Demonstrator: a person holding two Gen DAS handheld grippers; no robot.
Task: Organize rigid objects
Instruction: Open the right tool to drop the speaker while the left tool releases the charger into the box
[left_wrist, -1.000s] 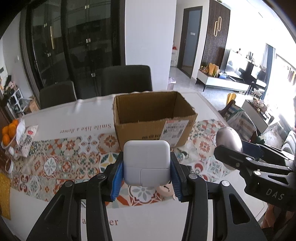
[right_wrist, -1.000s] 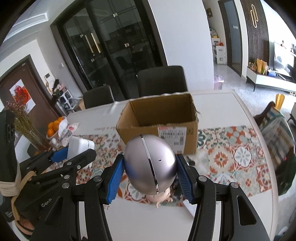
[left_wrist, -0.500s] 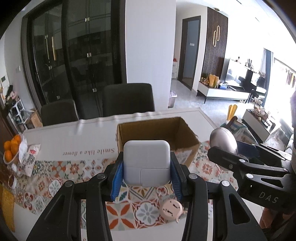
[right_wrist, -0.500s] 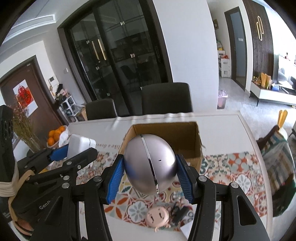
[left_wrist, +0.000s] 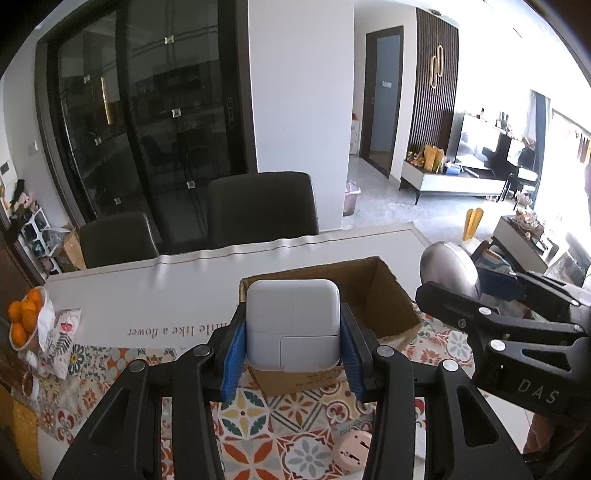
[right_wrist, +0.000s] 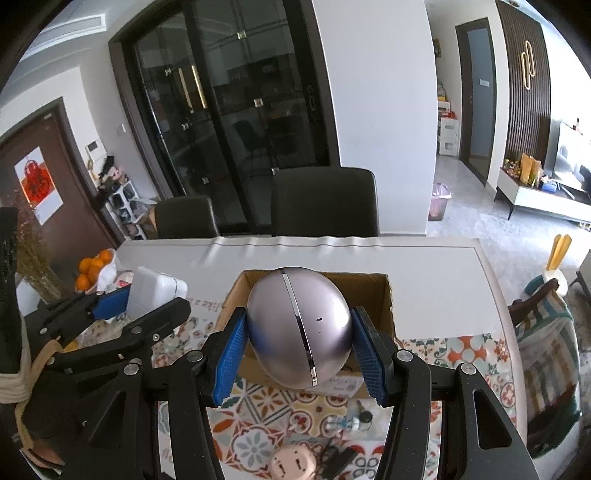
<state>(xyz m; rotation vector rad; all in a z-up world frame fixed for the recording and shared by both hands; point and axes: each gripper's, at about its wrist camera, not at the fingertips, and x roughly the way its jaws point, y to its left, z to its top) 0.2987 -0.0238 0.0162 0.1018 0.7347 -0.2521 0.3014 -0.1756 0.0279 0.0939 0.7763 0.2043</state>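
One open cardboard box (left_wrist: 373, 295) stands on the table (left_wrist: 147, 295), and everything else sits in relation to it. Two grippers are raised side by side on the near side of the box, both pointing toward it. The left gripper (left_wrist: 293, 354) has its blue pads pressed against the two sides of one white power adapter (left_wrist: 293, 325), which is held in the air in front of the box's left near corner. The right gripper (right_wrist: 299, 349) is clamped on one silver egg-shaped object (right_wrist: 299, 326), held upright and lined up with the box's near wall, its tip overlapping the opening. On the patterned table mat (right_wrist: 258, 406) in front of the box lie one small pink round item (right_wrist: 291, 466) and a few small dark and clear bits (right_wrist: 347, 421) too small to identify. Two dark chairs (left_wrist: 262, 206) stand behind the box at the table's far edge. One basket of oranges (left_wrist: 24, 319) sits well to the left of the box.
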